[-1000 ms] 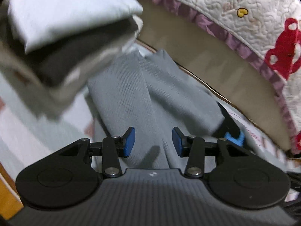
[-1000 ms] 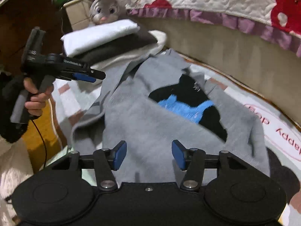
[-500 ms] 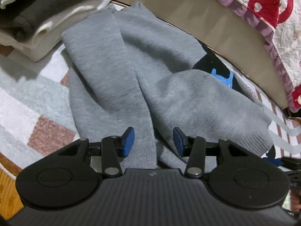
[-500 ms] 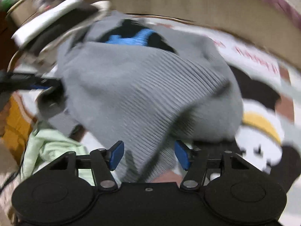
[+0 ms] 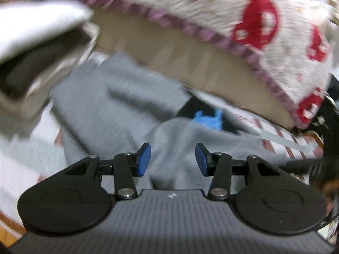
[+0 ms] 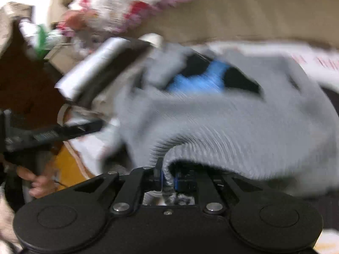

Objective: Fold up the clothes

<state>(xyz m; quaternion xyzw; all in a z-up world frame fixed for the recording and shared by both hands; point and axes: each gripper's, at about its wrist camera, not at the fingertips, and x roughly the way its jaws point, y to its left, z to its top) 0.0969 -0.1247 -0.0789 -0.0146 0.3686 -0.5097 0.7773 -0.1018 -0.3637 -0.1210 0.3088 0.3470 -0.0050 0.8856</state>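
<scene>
R tongs now closing on sweater hem.

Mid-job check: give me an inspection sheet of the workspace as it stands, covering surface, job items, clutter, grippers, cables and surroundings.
Surface: patterned rug, pale with brown blocks; frames are motion-blurred.
Job's things: grey sweater with a black and blue motif, partly folded, its ribbed edge lifted; folded stack of white, dark and cream garments beside it.
Clutter: nothing seen on the rug besides the clothes.
Grippers: right gripper closing, sweater edge pinched between the pads; left gripper open above the sweater, nothing between the pads.
Cables: nothing seen clearly.
Surroundings: quilt with red prints over a tan bed side; plush toy and a box behind the stack.
</scene>
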